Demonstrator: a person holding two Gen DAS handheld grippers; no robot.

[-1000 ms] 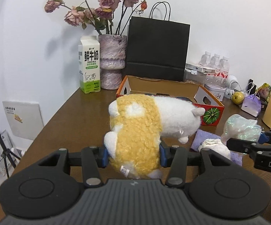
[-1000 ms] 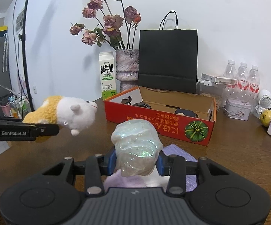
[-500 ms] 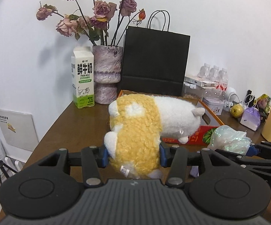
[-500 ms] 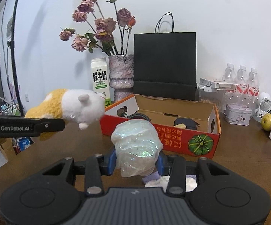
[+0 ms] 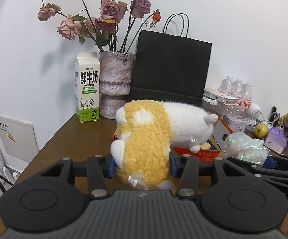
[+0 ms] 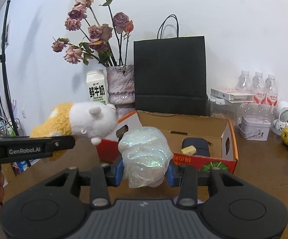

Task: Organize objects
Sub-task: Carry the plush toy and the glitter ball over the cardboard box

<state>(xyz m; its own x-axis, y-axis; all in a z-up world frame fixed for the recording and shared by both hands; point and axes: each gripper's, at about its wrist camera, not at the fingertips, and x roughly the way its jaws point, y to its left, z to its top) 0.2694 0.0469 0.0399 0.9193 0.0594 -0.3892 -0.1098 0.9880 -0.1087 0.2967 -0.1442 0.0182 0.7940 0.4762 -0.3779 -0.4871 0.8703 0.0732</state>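
White wall and a cluttered brown table point(image 6: 263, 165) are framing an open box point(image 6: 230, 139) that looks like the place for loose things. Both claws are hovering near its front edge: the left claw point(image 5: 142, 164) is pinching a plush point(image 5: 144, 139) by its yellow rear, head reaching over the box, while the right claw point(image 6: 144, 171) is squeezing a crumpled bag point(image 6: 145, 151), likely for dropping in.

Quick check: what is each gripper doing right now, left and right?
Left gripper: closed on the plush toy, held off the table.
Right gripper: closed on the iridescent plastic bundle, also lifted.
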